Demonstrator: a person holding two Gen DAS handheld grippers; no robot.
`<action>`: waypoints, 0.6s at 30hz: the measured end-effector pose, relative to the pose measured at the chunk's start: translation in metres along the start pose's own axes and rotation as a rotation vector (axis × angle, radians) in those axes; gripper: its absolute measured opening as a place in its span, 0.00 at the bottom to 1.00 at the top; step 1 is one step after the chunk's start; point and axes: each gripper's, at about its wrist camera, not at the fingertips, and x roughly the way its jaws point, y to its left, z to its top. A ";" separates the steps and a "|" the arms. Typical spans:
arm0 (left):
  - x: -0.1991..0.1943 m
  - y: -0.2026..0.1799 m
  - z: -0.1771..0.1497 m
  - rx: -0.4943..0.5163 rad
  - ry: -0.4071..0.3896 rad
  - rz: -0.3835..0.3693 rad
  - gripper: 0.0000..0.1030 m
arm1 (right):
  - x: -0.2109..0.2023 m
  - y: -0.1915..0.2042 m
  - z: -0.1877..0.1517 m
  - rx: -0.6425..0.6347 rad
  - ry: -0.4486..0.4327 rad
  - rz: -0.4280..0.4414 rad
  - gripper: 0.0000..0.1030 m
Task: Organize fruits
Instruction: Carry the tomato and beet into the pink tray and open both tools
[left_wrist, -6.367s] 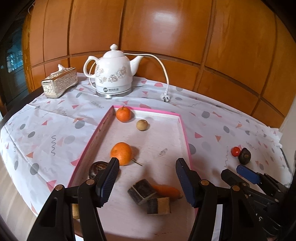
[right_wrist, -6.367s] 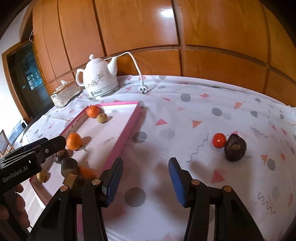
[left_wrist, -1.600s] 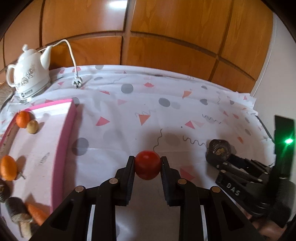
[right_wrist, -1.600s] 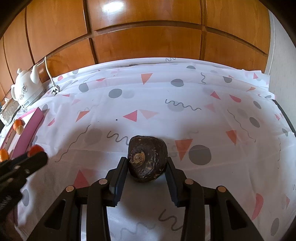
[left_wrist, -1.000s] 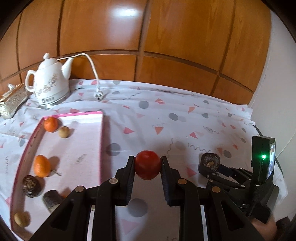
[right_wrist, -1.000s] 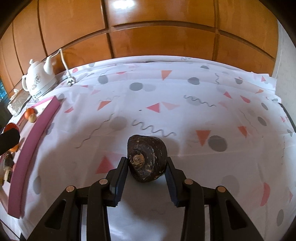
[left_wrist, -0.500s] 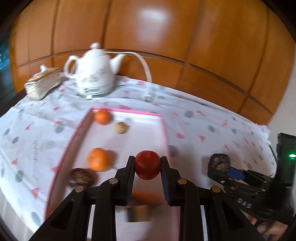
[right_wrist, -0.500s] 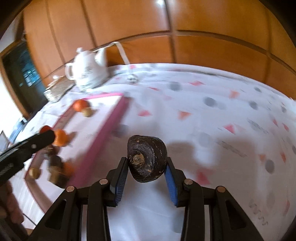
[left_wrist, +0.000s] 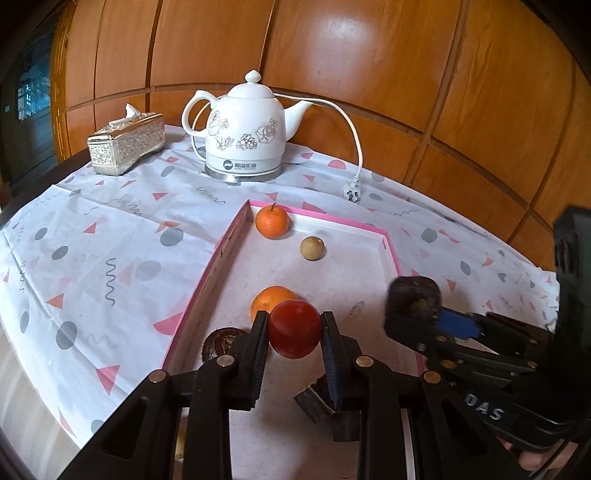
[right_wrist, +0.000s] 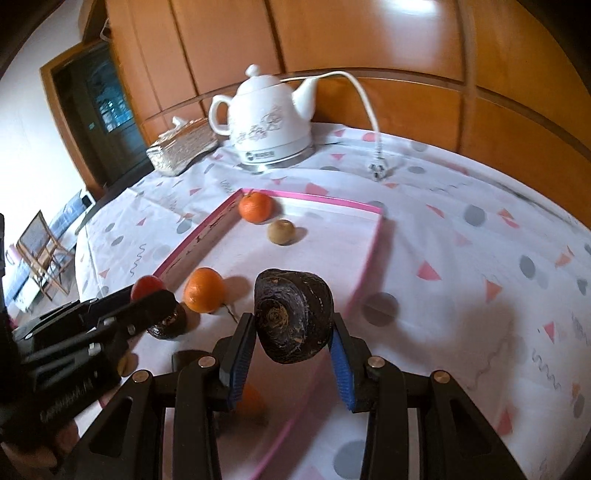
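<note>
**Two wrist views angled down over one tray**

The left wrist view is aimed steeply down along its fingers, close over the pink tray (left_wrist: 384, 236), with the kettle (left_wrist: 245, 129) at twelve o'clock. The right wrist view is tilted likewise, rolled slightly. Tray, kettle and tissue box (right_wrist: 181, 147) are shared by both.

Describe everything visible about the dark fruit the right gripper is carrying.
The dark fruit is a blackish-brown, rounded lump tapering to one side, with a rough, matte, scuffed skin. Its flat end faces the camera and shows a tan, ringed stem scar at the centre. It is clamped between the blue pads of the right gripper, one pad on each flank, and nothing else touches it. It is held in the air above the near right part of the pink-rimmed tray, not yet set down.
</note>
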 end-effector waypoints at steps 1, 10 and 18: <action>0.000 0.000 -0.001 -0.003 0.000 0.005 0.27 | 0.003 0.001 0.001 0.000 0.007 0.005 0.40; -0.001 0.004 -0.005 -0.019 0.003 0.051 0.42 | -0.001 -0.001 0.000 0.029 -0.012 0.005 0.40; -0.014 0.000 -0.011 -0.007 -0.025 0.081 0.61 | -0.027 -0.003 -0.023 0.082 -0.059 -0.094 0.41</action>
